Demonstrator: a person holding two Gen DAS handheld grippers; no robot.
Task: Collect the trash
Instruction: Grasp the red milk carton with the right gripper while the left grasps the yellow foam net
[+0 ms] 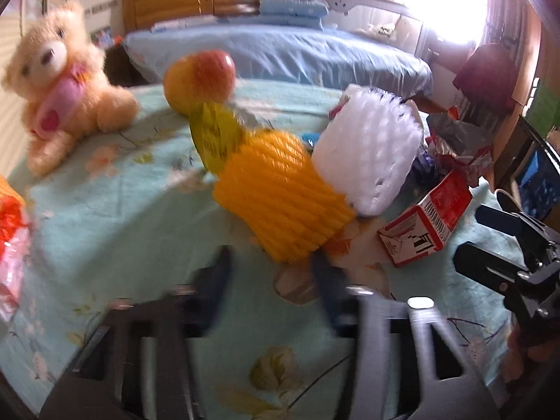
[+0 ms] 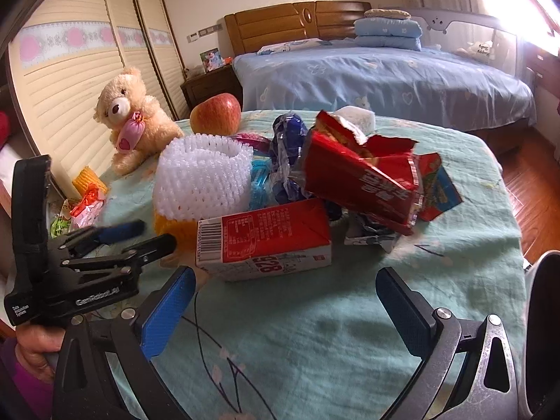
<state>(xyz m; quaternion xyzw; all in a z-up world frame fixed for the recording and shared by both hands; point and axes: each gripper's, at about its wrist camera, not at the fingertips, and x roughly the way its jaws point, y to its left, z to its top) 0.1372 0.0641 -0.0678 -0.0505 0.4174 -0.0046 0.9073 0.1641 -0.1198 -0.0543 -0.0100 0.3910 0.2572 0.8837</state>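
Foam netting is most of the litter on the pale green flowered cloth (image 2: 315, 332), and you should take the red and white carton (image 2: 266, 241) as your reference.

- The carton lies on its side near the front of the heap, barcode end to its left as your right wrist camera shows it.
- The yellow foam net (image 1: 283, 206) lies just left of the carton, and the white foam net (image 2: 203, 175) sits on top of it and behind the carton's left end.
- A torn red wrapper (image 2: 357, 175) leans above and behind the carton's right half. A crumpled blue wrapper (image 2: 287, 161) stands directly behind the carton.
- An apple (image 2: 215, 113) sits further behind the carton, past the white net. A teddy bear (image 2: 129, 115) sits well to the carton's left and back.

Your left gripper (image 1: 273, 280) is left of the carton, at the near end of the yellow net. Its fingers are blurred but stand partly apart: one is at the net's edge, and cloth shows between the other and the net, so there is no pinch on it.

Your right gripper (image 2: 285, 309) is spread wide just in front of the carton. It holds nothing, and bare cloth shows between its blue pads (image 2: 168, 311).
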